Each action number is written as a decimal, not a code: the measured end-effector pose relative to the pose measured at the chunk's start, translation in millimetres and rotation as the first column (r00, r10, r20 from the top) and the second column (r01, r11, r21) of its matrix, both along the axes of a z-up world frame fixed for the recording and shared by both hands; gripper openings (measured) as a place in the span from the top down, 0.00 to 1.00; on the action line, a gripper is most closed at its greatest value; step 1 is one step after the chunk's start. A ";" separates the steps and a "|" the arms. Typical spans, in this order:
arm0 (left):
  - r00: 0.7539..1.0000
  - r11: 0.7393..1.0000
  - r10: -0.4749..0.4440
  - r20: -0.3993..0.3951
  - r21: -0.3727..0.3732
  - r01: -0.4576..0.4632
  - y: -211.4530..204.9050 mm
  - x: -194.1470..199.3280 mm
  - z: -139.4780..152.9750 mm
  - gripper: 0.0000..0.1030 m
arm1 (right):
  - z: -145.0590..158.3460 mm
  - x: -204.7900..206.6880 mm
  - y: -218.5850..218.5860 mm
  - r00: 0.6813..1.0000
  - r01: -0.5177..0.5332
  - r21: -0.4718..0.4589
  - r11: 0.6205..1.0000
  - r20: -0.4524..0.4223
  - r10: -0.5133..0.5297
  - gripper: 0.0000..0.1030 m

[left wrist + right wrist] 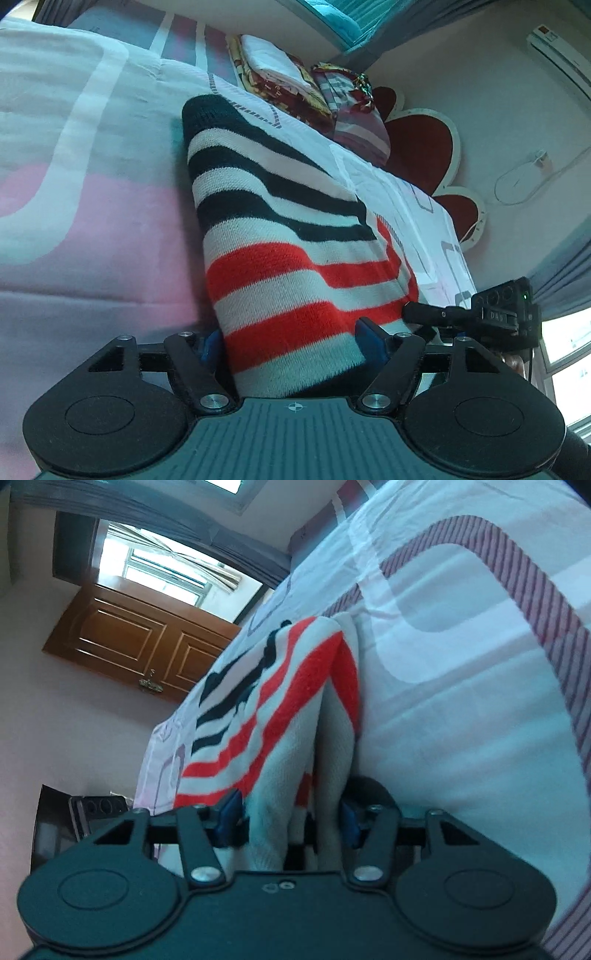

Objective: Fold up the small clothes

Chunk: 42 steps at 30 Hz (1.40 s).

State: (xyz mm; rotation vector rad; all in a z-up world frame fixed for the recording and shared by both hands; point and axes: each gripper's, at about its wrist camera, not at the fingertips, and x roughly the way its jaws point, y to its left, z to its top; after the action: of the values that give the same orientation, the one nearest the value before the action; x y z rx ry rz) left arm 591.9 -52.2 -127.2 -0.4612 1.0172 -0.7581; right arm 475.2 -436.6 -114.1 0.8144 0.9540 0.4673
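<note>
A knitted sweater (277, 221) with black, red and white stripes lies on the pink and white bed cover (92, 221), running away from me. Its near hem fills the space between the blue pads (371, 339) of my left gripper (291, 343), which is shut on it. In the right wrist view the same sweater (295, 672) stands bunched in a fold. My right gripper (290, 823) is shut on that fold, its blue pads (231, 819) against the cloth on both sides. The right gripper's black body (491, 317) shows at the hem's right end in the left wrist view.
A stack of folded clothes (280, 81) lies at the far end of the bed by a red heart-shaped headboard (417, 147). An air conditioner (557, 48) hangs on the wall. A wooden door (140, 638) and a window (166, 572) stand beyond the bed's edge.
</note>
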 end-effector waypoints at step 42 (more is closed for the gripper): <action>0.992 0.995 0.059 0.113 0.075 -0.068 246.4 -26.1 53.3 0.52 | 55.9 26.6 225.7 0.978 -0.123 -0.084 0.989 0.159 0.136 0.65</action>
State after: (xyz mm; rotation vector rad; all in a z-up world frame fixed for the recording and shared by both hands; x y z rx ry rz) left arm 565.8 194.2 -73.9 -0.3774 0.9218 -0.6769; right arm 501.8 -210.8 -58.2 0.6387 0.8689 0.5995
